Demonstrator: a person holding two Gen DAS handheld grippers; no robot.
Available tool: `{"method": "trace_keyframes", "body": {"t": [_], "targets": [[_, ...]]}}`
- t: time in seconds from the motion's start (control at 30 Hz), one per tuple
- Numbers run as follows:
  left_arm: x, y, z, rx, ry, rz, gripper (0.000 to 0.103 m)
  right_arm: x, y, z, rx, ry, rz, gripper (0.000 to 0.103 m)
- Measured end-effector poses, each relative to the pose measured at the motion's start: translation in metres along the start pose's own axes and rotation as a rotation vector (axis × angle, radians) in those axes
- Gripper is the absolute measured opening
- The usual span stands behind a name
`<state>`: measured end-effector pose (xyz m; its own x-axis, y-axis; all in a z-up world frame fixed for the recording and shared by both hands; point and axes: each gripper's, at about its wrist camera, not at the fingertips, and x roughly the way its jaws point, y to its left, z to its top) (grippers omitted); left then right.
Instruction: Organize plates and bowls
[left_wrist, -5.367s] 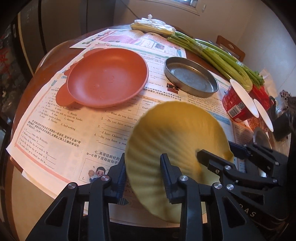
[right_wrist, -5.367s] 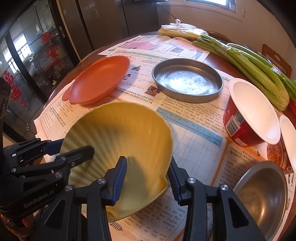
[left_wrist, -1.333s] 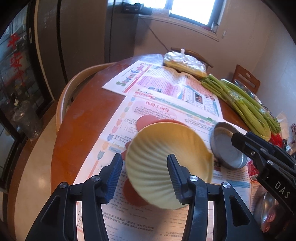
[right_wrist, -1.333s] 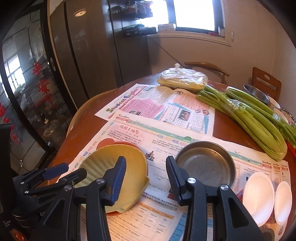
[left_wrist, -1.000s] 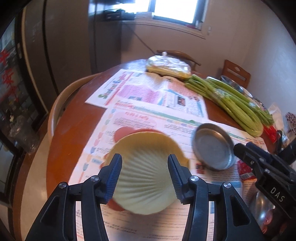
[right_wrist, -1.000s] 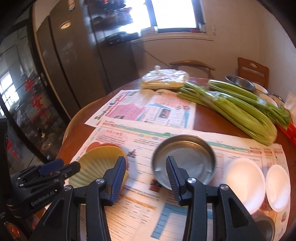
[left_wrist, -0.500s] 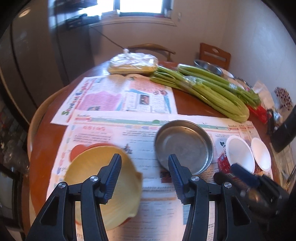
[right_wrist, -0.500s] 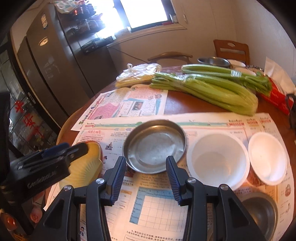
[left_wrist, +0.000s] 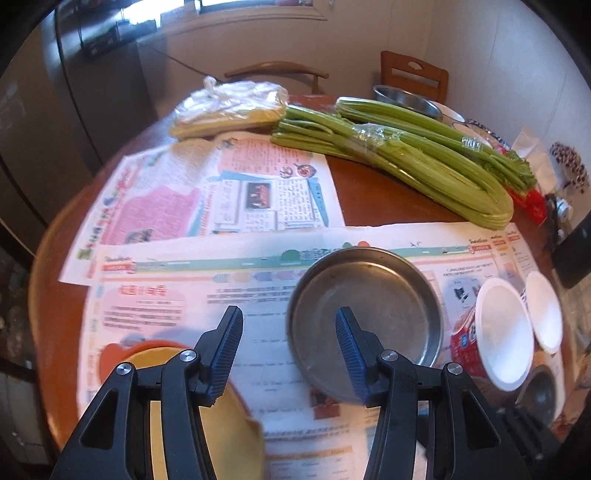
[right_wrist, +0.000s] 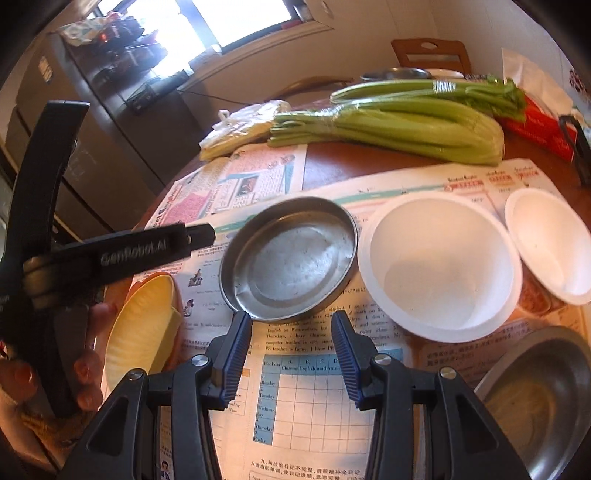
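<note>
Both grippers (left_wrist: 289, 349) (right_wrist: 291, 349) hanging empty, jaws apart, lining up on steel pan (right_wrist: 288, 258) at 12 o'clock (probably next onto yellow dish (right_wrist: 142, 328)); needs rim grip.

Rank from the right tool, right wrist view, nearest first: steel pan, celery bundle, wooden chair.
From the right tool:
1. Steel pan, just beyond the fingertips, slightly left of centre.
2. Celery bundle, farther back across the table, right of centre.
3. Wooden chair, behind the table at the wall.
</note>
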<state>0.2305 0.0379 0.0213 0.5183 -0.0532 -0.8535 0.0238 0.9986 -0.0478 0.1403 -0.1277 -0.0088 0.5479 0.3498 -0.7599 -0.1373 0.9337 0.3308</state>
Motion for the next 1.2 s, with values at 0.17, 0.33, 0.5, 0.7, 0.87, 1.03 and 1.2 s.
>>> {"method": "trace_keyframes", "body": {"t": [0.17, 0.33, 0.5, 0.7, 0.87, 1.03, 1.2], "targets": [[0.020, -0.003, 0.005, 0.010, 0.027, -0.002, 0.054, 0.015, -0.005, 0.002, 0.046, 0.028, -0.010, 0.045], [0.036, -0.008, 0.009, 0.044, 0.044, 0.019, 0.054, 0.024, -0.004, 0.009, 0.064, 0.028, -0.027, 0.045], [0.047, -0.011, 0.012, 0.070, 0.050, 0.027, 0.054, 0.039, 0.000, 0.012, 0.068, 0.051, -0.065, 0.045], [0.055, -0.012, 0.012, 0.078, 0.068, 0.021, 0.051, 0.049, 0.005, 0.013, 0.050, 0.059, -0.107, 0.045], [0.066, -0.014, 0.009, 0.096, 0.113, -0.005, 0.034, 0.053, 0.008, 0.013, 0.024, 0.063, -0.129, 0.045], [0.064, -0.017, 0.004, 0.112, 0.120, -0.006, 0.033, 0.050, 0.006, 0.011, 0.011, 0.070, -0.108, 0.045], [0.058, -0.019, -0.005, 0.131, 0.127, 0.003, 0.033, 0.047, 0.007, 0.007, -0.020, 0.087, -0.093, 0.047]]}}
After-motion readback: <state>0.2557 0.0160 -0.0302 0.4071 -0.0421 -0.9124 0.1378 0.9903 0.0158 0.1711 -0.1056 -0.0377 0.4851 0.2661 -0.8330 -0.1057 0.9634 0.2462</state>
